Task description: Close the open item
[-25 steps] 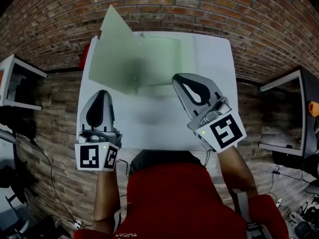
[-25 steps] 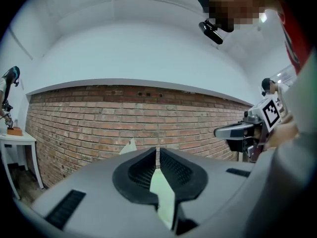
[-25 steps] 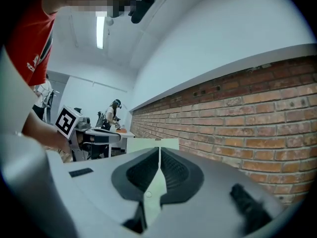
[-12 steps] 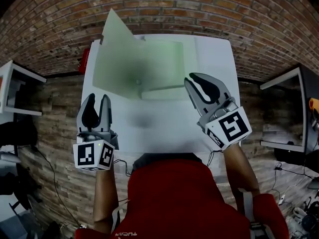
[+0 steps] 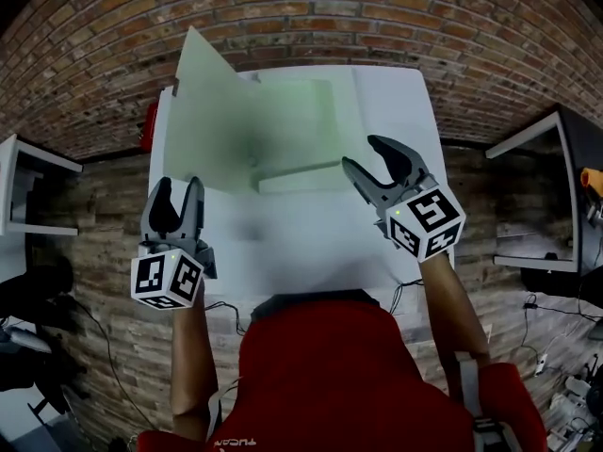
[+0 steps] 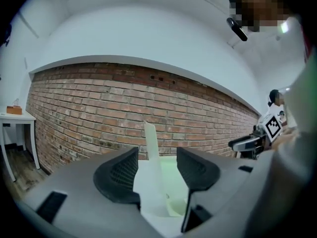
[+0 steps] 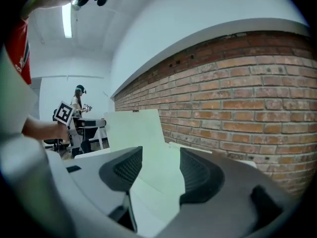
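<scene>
Closing not yet begun. The pale green box (image 5: pixel 300 125) is sitting open on the far left of the table (image 5: pixel 311 243), its lid (image 5: pixel 203 111) standing upright. The left gripper (image 5: pixel 179 192) and right gripper (image 5: pixel 365 155) are hovering nearer, their jaws having just been opening wide, gripping nothing and touching nothing.

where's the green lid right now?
Head view: the raised lid stands on the far-left part of the white table, close to the brick wall, rising from the left side of its pale green base.

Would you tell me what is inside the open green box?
The box shows only a bare pale green bottom; its raised lid covers the left part.
</scene>
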`<action>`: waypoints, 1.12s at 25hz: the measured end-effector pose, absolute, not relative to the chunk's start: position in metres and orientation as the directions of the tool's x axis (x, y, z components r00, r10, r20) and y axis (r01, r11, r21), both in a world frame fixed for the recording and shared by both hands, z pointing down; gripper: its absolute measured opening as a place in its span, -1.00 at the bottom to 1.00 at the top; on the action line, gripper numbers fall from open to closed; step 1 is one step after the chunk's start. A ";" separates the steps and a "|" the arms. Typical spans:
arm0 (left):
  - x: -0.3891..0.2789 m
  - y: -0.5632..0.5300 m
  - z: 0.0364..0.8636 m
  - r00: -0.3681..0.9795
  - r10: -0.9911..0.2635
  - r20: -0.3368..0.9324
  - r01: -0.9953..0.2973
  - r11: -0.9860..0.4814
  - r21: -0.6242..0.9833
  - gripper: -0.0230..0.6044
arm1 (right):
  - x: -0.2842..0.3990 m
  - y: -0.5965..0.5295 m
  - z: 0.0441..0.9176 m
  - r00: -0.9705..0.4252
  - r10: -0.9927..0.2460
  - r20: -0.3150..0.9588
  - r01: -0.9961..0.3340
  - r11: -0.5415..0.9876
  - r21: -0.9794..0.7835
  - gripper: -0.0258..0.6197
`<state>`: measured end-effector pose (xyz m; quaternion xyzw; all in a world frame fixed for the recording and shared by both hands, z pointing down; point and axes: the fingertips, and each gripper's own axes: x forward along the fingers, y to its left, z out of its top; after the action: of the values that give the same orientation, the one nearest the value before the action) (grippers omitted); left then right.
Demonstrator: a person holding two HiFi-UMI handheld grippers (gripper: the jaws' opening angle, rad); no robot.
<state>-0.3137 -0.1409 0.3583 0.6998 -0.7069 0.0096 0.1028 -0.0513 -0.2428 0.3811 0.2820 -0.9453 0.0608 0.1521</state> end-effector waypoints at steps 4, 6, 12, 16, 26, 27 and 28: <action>-0.316 -0.153 0.365 0.026 -0.985 0.170 -0.989 0.000 0.151 -0.18 | -0.038 -0.255 0.416 -0.761 -0.517 0.392 -0.595 0.797 -0.105 -0.20; -0.317 -0.158 0.365 0.034 -0.985 0.171 -0.987 -0.007 0.158 -0.18 | -0.032 -0.262 0.434 -0.738 -0.523 0.426 -0.621 0.774 -0.126 -0.20; -0.323 -0.167 0.366 0.018 -0.986 0.167 -0.984 0.013 0.180 -0.20 | -0.019 -0.275 0.481 -0.695 -0.502 0.515 -0.665 0.720 -0.196 -0.20; -0.321 -0.172 0.367 0.023 -0.986 0.168 -0.983 0.008 0.181 -0.32 | -0.015 -0.278 0.502 -0.687 -0.479 0.547 -0.678 0.694 -0.243 -0.20; -0.308 -0.184 0.353 0.039 -0.991 0.131 -0.987 -0.017 0.161 -0.71 | -0.015 -0.284 0.522 -0.714 -0.435 0.548 -0.672 0.647 -0.362 -0.20; -0.306 -0.185 0.352 0.042 -0.991 0.129 -0.987 -0.021 0.157 -0.73 | -0.016 -0.284 0.522 -0.720 -0.428 0.546 -0.665 0.649 -0.369 -0.20; -0.303 -0.186 0.351 0.045 -0.991 0.128 -0.988 -0.025 0.154 -0.74 | -0.016 -0.284 0.523 -0.726 -0.420 0.544 -0.658 0.653 -0.374 -0.20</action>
<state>-0.3029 -0.1860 0.3509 0.7158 -0.6911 -0.0074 0.1002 -0.0164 -0.2839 0.5233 0.3047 -0.8846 0.2839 0.2098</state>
